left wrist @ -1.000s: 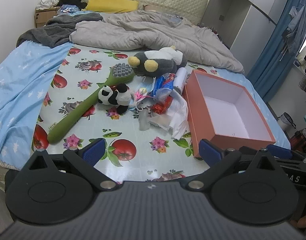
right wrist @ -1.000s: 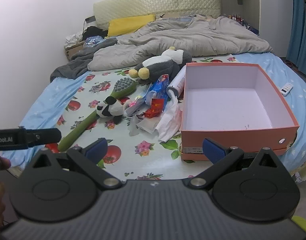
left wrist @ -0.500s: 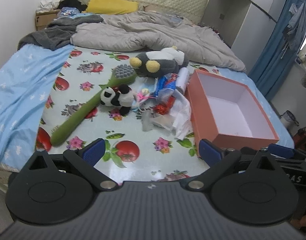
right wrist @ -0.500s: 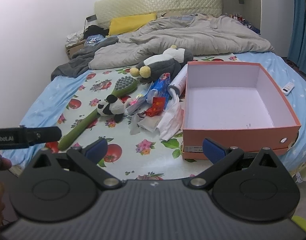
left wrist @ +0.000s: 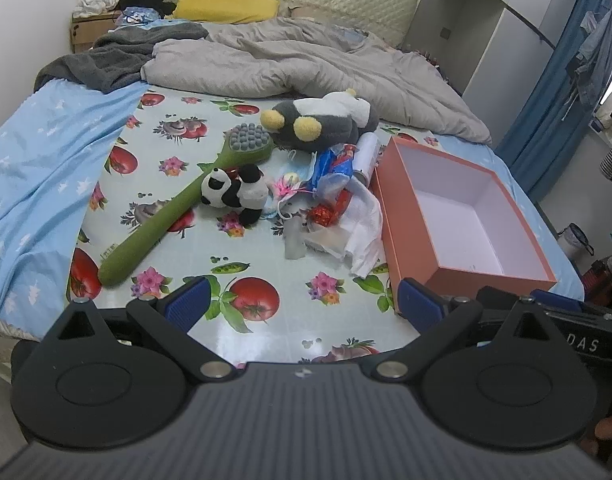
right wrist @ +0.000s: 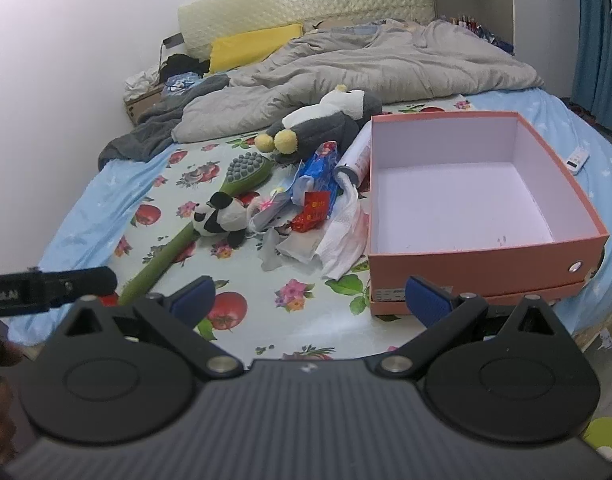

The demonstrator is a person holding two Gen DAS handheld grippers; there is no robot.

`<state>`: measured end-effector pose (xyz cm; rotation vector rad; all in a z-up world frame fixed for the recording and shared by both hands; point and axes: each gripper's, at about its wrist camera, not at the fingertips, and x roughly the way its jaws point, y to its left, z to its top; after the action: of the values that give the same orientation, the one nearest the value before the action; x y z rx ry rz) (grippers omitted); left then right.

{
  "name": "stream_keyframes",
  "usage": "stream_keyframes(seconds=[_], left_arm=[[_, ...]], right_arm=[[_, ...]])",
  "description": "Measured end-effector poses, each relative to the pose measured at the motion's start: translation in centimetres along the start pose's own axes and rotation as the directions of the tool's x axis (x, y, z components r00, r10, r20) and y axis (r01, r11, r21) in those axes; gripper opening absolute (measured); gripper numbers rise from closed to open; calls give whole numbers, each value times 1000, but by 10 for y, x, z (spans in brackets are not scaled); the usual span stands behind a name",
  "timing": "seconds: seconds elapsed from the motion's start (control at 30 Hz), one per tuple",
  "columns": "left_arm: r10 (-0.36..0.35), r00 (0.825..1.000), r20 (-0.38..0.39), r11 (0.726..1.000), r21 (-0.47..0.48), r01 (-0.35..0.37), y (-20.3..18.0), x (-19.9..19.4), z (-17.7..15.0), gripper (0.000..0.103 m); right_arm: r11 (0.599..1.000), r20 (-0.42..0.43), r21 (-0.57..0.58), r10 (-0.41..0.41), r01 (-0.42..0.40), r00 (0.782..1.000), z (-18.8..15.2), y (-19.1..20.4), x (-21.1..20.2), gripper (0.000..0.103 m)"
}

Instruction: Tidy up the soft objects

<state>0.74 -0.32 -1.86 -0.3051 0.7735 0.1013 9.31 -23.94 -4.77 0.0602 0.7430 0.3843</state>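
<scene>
A small panda plush [left wrist: 234,194] [right wrist: 222,220] lies on the flowered mat [left wrist: 166,148] beside a long green brush [left wrist: 178,208] [right wrist: 210,216]. Behind it lies a grey and white penguin plush [left wrist: 321,122] [right wrist: 325,122] with yellow feet. An open orange box [left wrist: 457,212] [right wrist: 473,208] with a white inside stands at the right, nothing in it. Between the plushes and the box is a heap of wrappers and white tissue [left wrist: 337,208] [right wrist: 325,220]. My left gripper [left wrist: 302,304] and my right gripper [right wrist: 309,300] both stand open over the mat's near edge, holding nothing.
A rumpled grey duvet [left wrist: 306,60] and a dark grey blanket [left wrist: 118,56] fill the back of the bed, with a yellow pillow [left wrist: 226,8] at the headboard. A white spray can [right wrist: 355,156] leans on the box. A remote [right wrist: 579,158] lies right of the box. Blue curtains [left wrist: 561,92] hang at the right.
Both grippers have edged a little closer to the bed, so the mat and its objects sit slightly nearer in view. Nothing on the bed has moved, and the jaws stay open.
</scene>
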Motion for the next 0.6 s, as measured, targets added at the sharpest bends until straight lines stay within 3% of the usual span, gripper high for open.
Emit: stream_keyframes(seconds=[0.6], left_arm=[[-6,1000,-18,1000,-26,6,15,9,6,101]], right_arm=[[1000,-36,-1,-3,3,999,0,2,8,103]])
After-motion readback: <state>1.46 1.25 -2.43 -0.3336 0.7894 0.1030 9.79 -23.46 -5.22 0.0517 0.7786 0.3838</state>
